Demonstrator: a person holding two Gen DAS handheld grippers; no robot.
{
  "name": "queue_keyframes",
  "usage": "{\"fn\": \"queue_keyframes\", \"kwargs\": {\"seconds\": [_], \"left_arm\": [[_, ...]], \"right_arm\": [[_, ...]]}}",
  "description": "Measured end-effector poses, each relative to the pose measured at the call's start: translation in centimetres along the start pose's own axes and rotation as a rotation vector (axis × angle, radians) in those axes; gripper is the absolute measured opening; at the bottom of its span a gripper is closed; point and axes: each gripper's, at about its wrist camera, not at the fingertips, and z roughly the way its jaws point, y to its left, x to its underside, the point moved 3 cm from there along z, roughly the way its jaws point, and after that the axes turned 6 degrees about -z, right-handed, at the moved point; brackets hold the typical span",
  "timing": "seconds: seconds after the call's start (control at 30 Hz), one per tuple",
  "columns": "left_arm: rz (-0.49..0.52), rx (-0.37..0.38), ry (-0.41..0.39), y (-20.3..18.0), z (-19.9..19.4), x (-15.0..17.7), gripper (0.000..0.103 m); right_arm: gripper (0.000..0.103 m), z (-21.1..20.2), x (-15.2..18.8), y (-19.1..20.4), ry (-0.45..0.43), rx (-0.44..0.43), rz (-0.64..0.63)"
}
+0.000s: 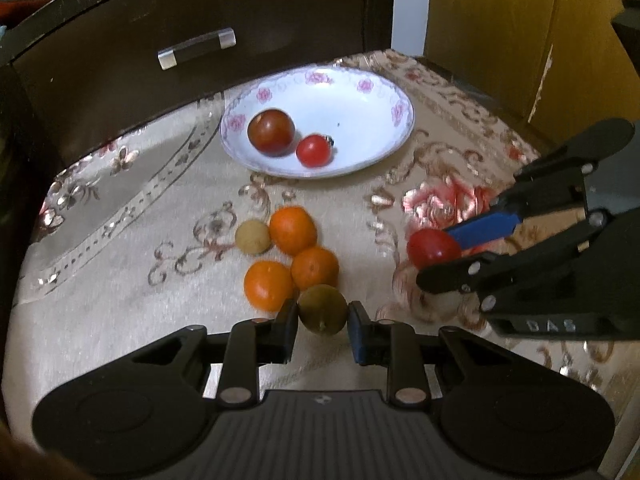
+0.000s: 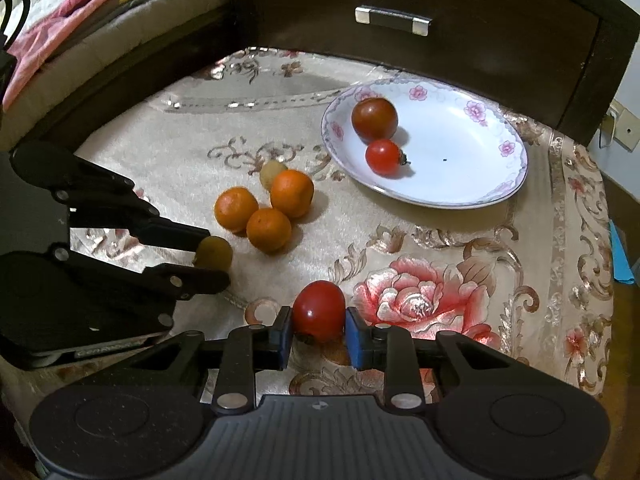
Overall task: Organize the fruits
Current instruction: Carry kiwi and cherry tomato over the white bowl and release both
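A white plate [image 2: 452, 184] rimmed with pink roses holds a dark red-brown tomato [image 2: 374, 117] and a bright red one [image 2: 382, 157], three orange tangerines [image 2: 264, 210] lie on the beige floral cloth [image 2: 440, 264], and claw pads [image 2: 354, 336] are blue.

black tongs [image 1: 323, 322], blue pads, silver screws

Hidden and cut-off parts around the fruit

The olive-green fruit [image 1: 322, 309] is partly covered by the left gripper [image 1: 322, 322] pads pressing its sides; in the right wrist view a finger hides its near half. The red tomato [image 2: 319, 311] has its underside behind the right gripper [image 2: 318, 330]. The pale small fruit [image 2: 273, 173] sits half behind an orange [image 2: 292, 193]. The bed [image 2: 80, 20] runs off the frame.
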Motion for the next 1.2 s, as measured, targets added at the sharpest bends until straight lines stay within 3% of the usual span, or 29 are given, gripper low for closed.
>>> {"fn": "queue_keyframes", "kwargs": {"seconds": [0.53,0.87,1.2], "left_arm": [[-0.011,-0.007,-0.082,-1.3,0.6,-5.7,0.035],[-0.082,-0.024,-0.111,-0.2,2.7,-9.7,0.034],[-0.073,-0.024,-0.107,-0.7,5.1,-12.0,0.033]], "right_arm": [[0.021,-2.2,-2.2,-3.8,-0.099,0.051,0.104],[0.023,-1.7,-4.8,-7.2,-0.175,0.089,0.196],[0.024,-0.3,-6.1,-10.0,-0.177,0.105,0.236]]}}
